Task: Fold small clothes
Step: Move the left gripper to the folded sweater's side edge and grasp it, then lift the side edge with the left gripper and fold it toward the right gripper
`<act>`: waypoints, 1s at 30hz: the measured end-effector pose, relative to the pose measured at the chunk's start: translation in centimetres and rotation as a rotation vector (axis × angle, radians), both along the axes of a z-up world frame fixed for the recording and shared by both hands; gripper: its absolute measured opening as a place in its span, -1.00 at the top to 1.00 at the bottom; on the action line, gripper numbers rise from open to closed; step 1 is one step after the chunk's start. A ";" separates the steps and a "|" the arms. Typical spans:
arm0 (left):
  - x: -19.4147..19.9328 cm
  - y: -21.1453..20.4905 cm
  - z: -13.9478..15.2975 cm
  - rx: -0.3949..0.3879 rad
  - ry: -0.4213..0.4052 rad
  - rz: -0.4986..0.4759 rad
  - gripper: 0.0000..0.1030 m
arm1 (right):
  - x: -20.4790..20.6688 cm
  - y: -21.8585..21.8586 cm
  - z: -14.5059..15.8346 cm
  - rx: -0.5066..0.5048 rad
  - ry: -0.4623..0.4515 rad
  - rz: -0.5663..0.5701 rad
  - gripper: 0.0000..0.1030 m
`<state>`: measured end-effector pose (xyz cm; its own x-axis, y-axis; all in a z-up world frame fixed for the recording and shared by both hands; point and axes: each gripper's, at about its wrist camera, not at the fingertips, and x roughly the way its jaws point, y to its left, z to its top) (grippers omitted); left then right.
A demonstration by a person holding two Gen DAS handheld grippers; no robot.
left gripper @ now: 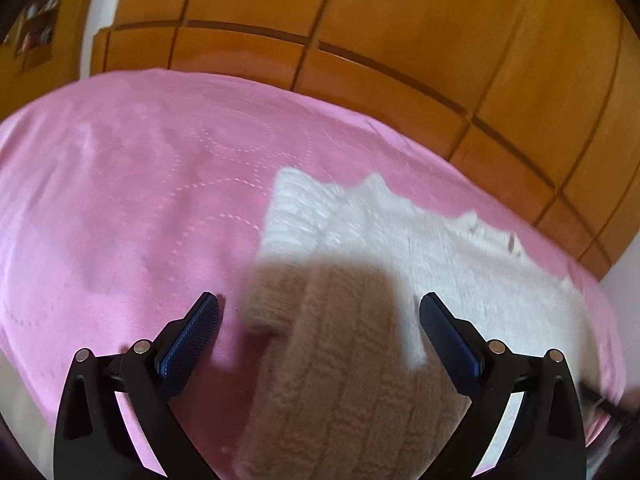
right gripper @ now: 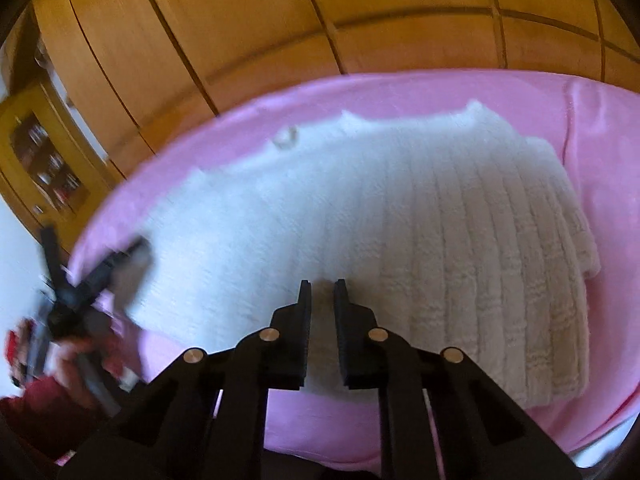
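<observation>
A white ribbed knit sweater point(right gripper: 400, 216) lies spread on the pink blanket point(right gripper: 600, 152), with one side folded over at the right. My right gripper point(right gripper: 323, 292) is at the sweater's near edge. Its jaws stand almost together with a pinch of the white knit between them. In the left wrist view the same sweater point(left gripper: 400, 232) stretches away to the right, and its near part lies in shadow. My left gripper point(left gripper: 320, 308) is wide open over that shadowed part, and its blue pads point(left gripper: 192, 340) do not press on the cloth. The right wrist view shows the left gripper point(right gripper: 94, 252) blurred at the left.
The pink blanket point(left gripper: 120, 200) covers a bed. A wooden wardrobe point(left gripper: 400, 40) with panelled doors stands close behind the bed's far edge. A shelf cabinet point(right gripper: 44, 160) stands at the far left. A hand point(right gripper: 76, 356) with a red sleeve holds the left gripper.
</observation>
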<state>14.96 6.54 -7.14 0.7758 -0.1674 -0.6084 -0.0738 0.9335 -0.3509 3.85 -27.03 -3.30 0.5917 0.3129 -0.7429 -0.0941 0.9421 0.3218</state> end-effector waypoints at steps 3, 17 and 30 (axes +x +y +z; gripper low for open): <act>0.2 0.3 -0.2 -0.031 0.010 -0.001 -0.93 | 0.0 -0.3 -1.4 0.021 0.009 -0.003 0.85; 1.0 -1.0 -0.8 -0.059 0.006 -0.153 -0.93 | 0.3 -2.4 -0.9 0.037 0.056 -0.025 0.85; 3.4 -1.9 -1.0 -0.056 0.077 -0.137 -0.79 | -0.1 -2.1 -1.4 0.022 0.027 -0.024 0.84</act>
